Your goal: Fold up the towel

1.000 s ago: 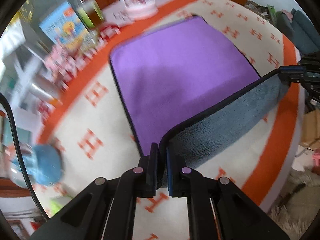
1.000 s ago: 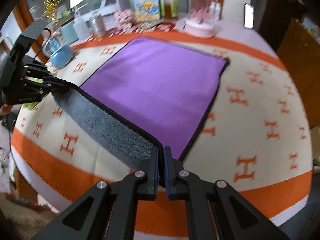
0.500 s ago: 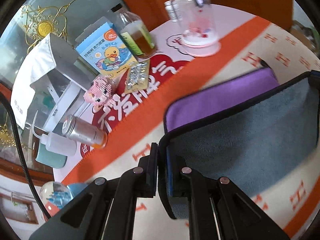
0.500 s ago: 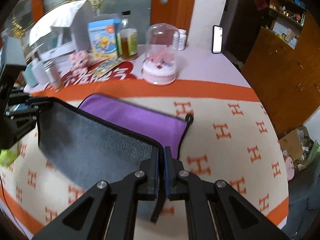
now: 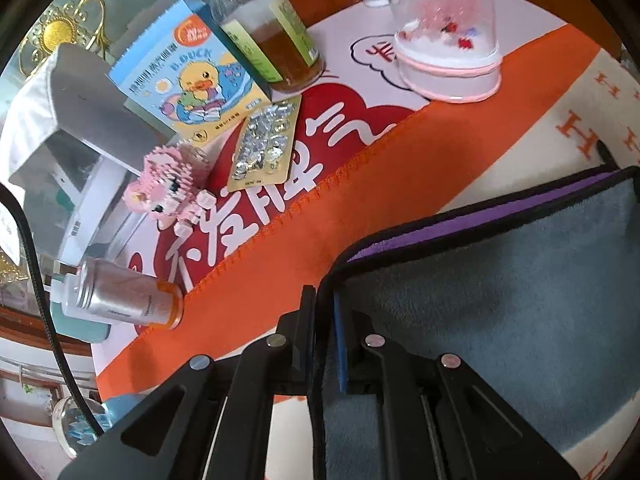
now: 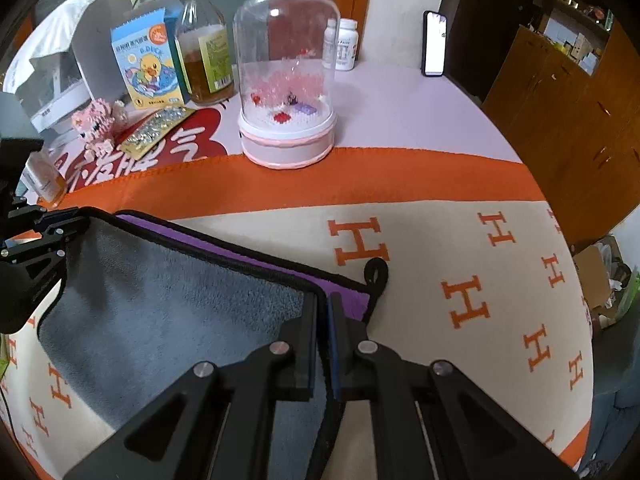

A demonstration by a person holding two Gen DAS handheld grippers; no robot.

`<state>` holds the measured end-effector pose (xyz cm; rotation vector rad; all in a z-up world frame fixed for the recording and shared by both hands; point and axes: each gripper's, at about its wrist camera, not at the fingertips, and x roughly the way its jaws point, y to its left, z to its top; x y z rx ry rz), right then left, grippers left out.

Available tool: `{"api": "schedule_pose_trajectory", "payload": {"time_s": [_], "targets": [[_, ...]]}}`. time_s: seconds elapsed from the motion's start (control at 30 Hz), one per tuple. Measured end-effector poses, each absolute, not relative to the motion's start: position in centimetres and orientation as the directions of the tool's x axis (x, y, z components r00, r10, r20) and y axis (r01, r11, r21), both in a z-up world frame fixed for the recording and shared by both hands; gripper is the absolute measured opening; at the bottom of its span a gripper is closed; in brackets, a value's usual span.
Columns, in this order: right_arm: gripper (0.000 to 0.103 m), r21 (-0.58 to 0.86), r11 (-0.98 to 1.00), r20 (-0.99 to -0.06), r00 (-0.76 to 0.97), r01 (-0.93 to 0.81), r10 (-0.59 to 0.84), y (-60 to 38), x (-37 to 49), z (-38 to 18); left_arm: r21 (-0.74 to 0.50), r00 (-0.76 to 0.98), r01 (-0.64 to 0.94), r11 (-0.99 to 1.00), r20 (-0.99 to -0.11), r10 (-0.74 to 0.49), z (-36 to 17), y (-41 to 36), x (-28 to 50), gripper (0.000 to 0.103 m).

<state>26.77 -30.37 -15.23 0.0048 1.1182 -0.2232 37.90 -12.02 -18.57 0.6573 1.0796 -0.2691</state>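
The towel (image 5: 500, 308) is purple on one face and grey on the other, with black trim. It lies folded over on the orange-and-cream cloth, grey side up, with a thin purple strip showing along its far edge (image 6: 256, 260). My left gripper (image 5: 325, 300) is shut on the near-left corner of the folded layer. My right gripper (image 6: 323, 304) is shut on the other corner, near the towel's black hanging loop (image 6: 376, 274). The left gripper also shows at the left edge of the right wrist view (image 6: 44, 228).
Beyond the towel's far edge stand a glass dome ornament (image 6: 286, 92), a bottle of amber liquid (image 6: 206, 52), a blue duck box (image 6: 146, 64), a pink brick figure (image 5: 168, 188), a blister pack (image 5: 264, 144) and a tipped-over silver can (image 5: 120, 300). A phone (image 6: 435, 44) leans at the back.
Both grippers have carried the held towel edge forward over the purple face to its far edge. The grey side now covers nearly all the purple.
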Motion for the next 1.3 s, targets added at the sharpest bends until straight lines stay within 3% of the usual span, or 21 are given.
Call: {"api": "schedule_pose_trajectory", "payload": {"time_s": [0.27, 0.4, 0.53, 0.7, 1.07, 1.23, 1.3], "targets": [[0.008, -0.132, 0.974, -0.905, 0.378, 0.184, -0.194, -30.6, 27.6, -17.5, 0.360, 0.446, 0.484, 0.798, -0.886, 0.129, -20.1, -12.4, 38.7, 0.017], [0.013, -0.117, 0.976, -0.908, 0.379, 0.186, -0.181, -30.9, 27.4, -17.6, 0.359, 0.455, 0.455, 0.815, -0.880, 0.134, -20.3, -12.0, 38.9, 0.039], [0.029, -0.112, 0.976, -0.900, 0.398, 0.189, -0.181, -30.8, 27.0, -17.0, 0.327, 0.457, 0.420, 0.847, -0.882, 0.114, -19.6, -11.2, 39.1, 0.058], [0.032, -0.123, 0.979, -0.886, 0.425, 0.164, -0.183, -29.9, 26.2, -16.2, 0.306, 0.479, 0.385, 0.871, -0.873, 0.095, -18.1, -10.6, 38.6, 0.077], [0.032, -0.061, 0.990, -0.875, 0.471, 0.126, -0.114, -26.7, 22.6, -12.3, 0.134, 0.453, 0.330, 0.934, -0.891, -0.032, -13.9, -7.8, 32.7, 0.087], [0.049, -0.049, 0.992, -0.849, 0.518, 0.119, -0.104, -25.0, 19.7, -9.8, 0.082, 0.466, 0.306, 0.948, -0.882, -0.074, -11.3, -5.8, 28.0, 0.088], [0.050, -0.053, 0.992, -0.835, 0.539, 0.117, -0.108, -24.2, 18.3, -8.7, 0.065, 0.469, 0.301, 0.952, -0.879, -0.089, -10.4, -5.2, 26.4, 0.088]]}}
